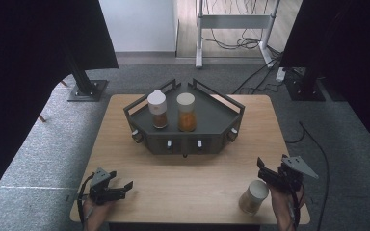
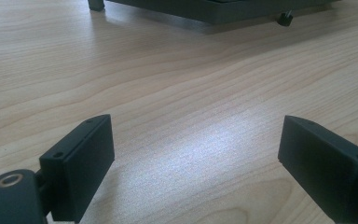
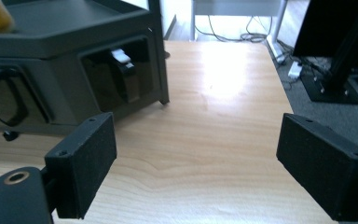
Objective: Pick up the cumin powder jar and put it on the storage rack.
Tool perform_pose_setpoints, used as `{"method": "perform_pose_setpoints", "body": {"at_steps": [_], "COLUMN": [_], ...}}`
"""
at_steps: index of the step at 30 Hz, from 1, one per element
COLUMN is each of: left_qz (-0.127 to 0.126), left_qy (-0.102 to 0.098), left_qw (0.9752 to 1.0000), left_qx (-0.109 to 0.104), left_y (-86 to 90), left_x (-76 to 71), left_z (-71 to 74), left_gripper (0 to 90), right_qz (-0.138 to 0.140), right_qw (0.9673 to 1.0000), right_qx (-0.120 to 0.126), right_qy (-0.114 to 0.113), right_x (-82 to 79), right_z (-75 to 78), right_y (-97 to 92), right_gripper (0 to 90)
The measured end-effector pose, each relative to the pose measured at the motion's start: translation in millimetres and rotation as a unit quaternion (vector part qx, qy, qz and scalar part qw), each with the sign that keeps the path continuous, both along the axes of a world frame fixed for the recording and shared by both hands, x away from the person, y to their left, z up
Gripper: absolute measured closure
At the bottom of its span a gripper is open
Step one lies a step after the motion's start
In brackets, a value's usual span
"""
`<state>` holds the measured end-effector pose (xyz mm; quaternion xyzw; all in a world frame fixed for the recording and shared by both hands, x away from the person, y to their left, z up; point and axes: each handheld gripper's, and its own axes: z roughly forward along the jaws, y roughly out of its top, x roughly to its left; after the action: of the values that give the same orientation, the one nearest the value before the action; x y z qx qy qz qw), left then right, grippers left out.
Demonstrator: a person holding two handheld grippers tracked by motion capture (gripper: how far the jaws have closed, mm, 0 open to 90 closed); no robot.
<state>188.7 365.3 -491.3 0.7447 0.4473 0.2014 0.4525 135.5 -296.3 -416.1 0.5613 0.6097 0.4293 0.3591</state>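
Observation:
A dark grey corner-shaped tray (image 1: 212, 126) stands at the back middle of the wooden table. On it are two white-lidded jars, one with brown contents (image 1: 157, 109) and one with orange contents (image 1: 186, 111). A third white-lidded jar (image 1: 254, 196) stands near the front right edge, close beside my right hand. My right gripper (image 1: 261, 172) is open just behind that jar, holding nothing; in its own view the right gripper (image 3: 196, 154) faces the tray's front corner (image 3: 51, 60). My left gripper (image 1: 125, 189) rests open at the front left, and the left gripper (image 2: 196, 149) frames bare wood.
Small knobs (image 1: 169, 144) line the tray's front face. Bare tabletop (image 1: 188, 178) lies between the two grippers. Beyond the table, black stand bases (image 1: 87, 90), cables (image 1: 250, 43) and a white frame (image 1: 200, 48) sit on the grey carpet. Black curtains hang at both sides.

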Motion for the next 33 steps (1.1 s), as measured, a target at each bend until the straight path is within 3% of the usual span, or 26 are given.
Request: {"method": "perform_pose_setpoints", "body": {"at_steps": [17,33], "left_qz": [0.0,0.0], "left_qy": [0.0,0.0], "left_qw": [1.0,0.9999], "left_qx": [0.007,0.01], "left_y": [-3.0,-4.2], "left_x": [-0.2,-0.4], "left_z": [0.9,1.3], "left_gripper": [10.6,10.6], "right_qz": [-0.03,-0.027], "right_qw": [0.9984,0.9944], "right_qx": [0.01,-0.013], "right_qy": [0.048,0.102], "right_x": [2.3,12.4], "right_z": [-24.4,-41.9], "right_y": [-17.8,-14.3], "right_gripper": [11.4,11.1]}}
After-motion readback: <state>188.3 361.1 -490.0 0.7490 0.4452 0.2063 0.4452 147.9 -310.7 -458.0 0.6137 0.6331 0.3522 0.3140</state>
